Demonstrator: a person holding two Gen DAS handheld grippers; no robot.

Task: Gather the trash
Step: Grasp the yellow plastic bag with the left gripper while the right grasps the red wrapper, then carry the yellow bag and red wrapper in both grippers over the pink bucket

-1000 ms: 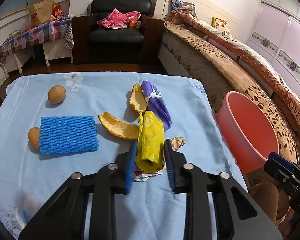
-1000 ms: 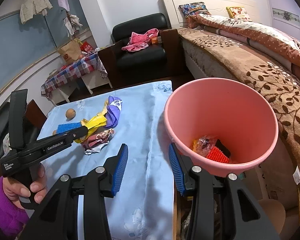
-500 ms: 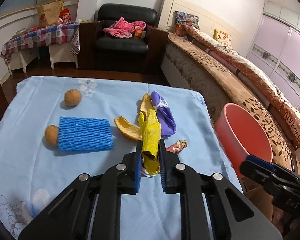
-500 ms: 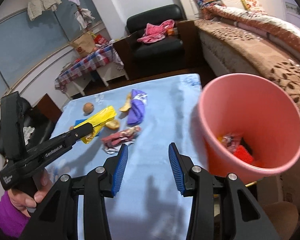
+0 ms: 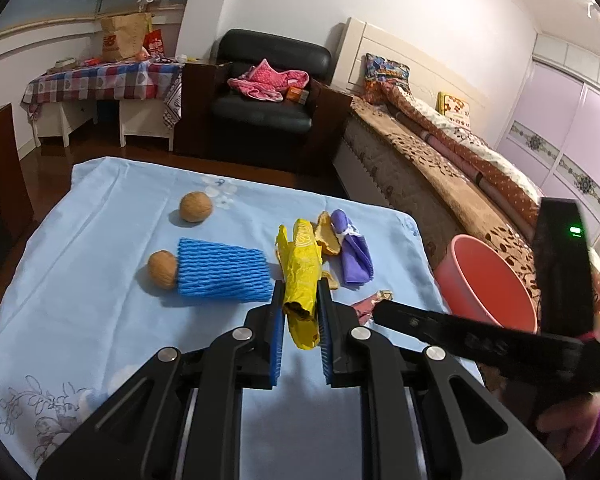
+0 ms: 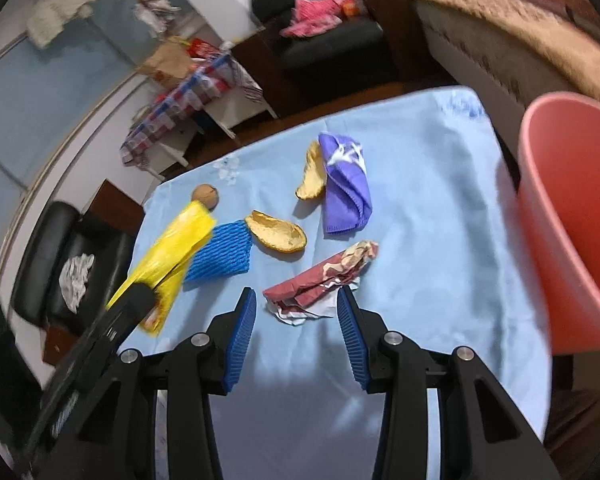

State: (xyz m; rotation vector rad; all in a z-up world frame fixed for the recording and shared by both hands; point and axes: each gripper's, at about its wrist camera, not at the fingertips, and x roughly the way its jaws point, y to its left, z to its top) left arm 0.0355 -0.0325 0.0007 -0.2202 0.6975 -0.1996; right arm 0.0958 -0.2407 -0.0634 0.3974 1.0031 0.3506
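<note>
Your left gripper (image 5: 300, 316) is clamped on the yellow wrapper (image 5: 301, 268), its blue pads (image 5: 277, 336) pressing the crumpled wrapper from both sides; the jaws have just been closing on it. In the right wrist view the wrapper hangs clear above the tabletop (image 6: 440, 208), over the near end of the blue foam net (image 6: 222, 254).

Your right gripper (image 6: 296, 320) has its jaws standing apart with nothing between the pads, and its tips hang either side of the near end of the crumpled red and white wrapper (image 6: 324, 276), which lies flat on the light blue cloth; from this view you cannot tell whether the pads touch it.

Two pieces of orange peel (image 6: 276, 234) lie on the cloth, one just beside the foam net, the other against a folded purple cloth (image 6: 346, 184). One walnut (image 5: 162, 269) sits at the end of the foam net, touching it, and a second walnut (image 5: 196, 207) lies apart, farther back.

Just off the tabletop's right edge, between it and the bed (image 5: 452, 168), stands the pink bin (image 5: 484, 280), mouth up. Your hand (image 5: 572, 424) in a purple sleeve shows at the lower right of the left wrist view, holding the right gripper
</note>
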